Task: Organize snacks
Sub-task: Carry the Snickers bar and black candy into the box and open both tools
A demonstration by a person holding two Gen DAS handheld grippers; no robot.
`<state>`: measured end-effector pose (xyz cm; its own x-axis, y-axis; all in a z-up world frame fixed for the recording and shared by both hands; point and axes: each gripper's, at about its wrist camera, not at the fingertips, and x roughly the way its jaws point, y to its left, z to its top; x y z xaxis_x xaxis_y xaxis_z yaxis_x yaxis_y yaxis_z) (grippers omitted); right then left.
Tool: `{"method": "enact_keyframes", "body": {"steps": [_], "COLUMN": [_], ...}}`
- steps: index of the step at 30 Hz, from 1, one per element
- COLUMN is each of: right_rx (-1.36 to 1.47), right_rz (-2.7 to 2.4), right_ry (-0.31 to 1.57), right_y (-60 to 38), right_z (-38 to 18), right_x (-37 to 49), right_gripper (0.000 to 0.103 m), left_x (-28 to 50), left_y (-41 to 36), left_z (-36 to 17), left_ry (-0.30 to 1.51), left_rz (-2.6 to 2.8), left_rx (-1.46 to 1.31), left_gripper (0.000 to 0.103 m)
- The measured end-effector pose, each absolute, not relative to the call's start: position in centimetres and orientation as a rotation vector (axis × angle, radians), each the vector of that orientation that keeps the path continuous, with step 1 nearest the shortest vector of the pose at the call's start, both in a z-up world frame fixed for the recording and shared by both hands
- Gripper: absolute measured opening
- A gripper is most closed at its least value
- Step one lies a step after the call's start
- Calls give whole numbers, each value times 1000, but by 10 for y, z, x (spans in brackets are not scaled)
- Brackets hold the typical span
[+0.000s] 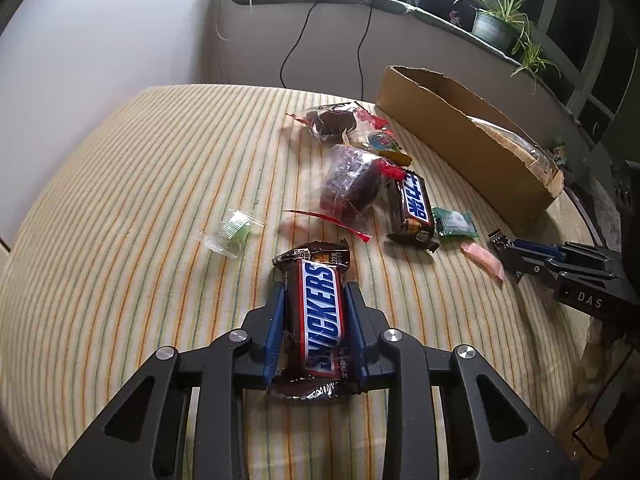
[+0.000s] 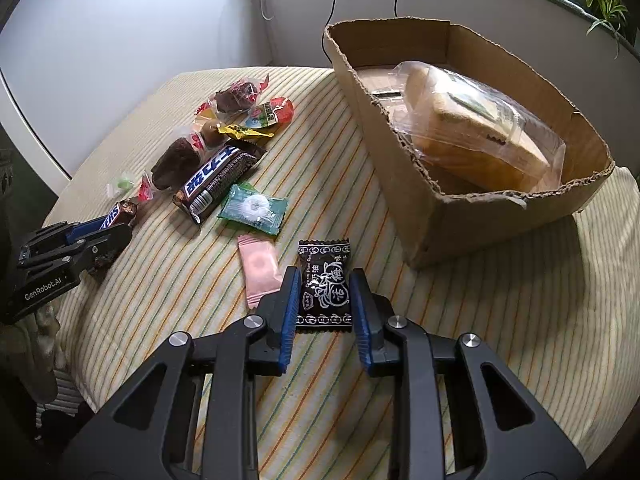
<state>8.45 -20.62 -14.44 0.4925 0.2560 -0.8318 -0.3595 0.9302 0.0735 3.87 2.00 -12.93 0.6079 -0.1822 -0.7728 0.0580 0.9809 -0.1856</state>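
Observation:
My left gripper (image 1: 315, 288) is shut on a brown Snickers bar (image 1: 320, 320), with the blue pads pressed on its long sides, low over the striped cloth (image 1: 120, 240). The right wrist view shows that gripper (image 2: 116, 228) at the far left. My right gripper (image 2: 325, 272) straddles a black plum-candy packet (image 2: 325, 292) lying flat on the cloth, its pads touching both side edges. More snacks are scattered between the two grippers: another Snickers bar (image 2: 216, 180), a green mint packet (image 2: 254, 208), a pink packet (image 2: 260, 270) and wrapped brownies (image 2: 176, 162).
An open cardboard box (image 2: 400, 168) stands at the right on the cloth and holds a clear-wrapped sponge cake (image 2: 472, 132). A small green candy in clear wrap (image 1: 234, 232) lies apart on the left. Cables and potted plants line the ledge behind.

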Motion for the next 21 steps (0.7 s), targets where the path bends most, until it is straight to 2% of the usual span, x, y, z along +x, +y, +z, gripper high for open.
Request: {"method": "enact_keyframes", "body": {"steps": [13, 21], "right_rx": [-77, -56], "right_rz": [405, 437], "right_ry": [957, 887], "right_y": [-211, -214], "right_z": [-130, -98], "right_x": [74, 65], "right_gripper": [25, 26], "left_x": [32, 49], "left_y": [19, 5], "left_z": [-108, -87], "left_ry": [856, 814], "left_rz": [-172, -219], "left_rx": [-173, -159], "left_gripper": [27, 27]}}
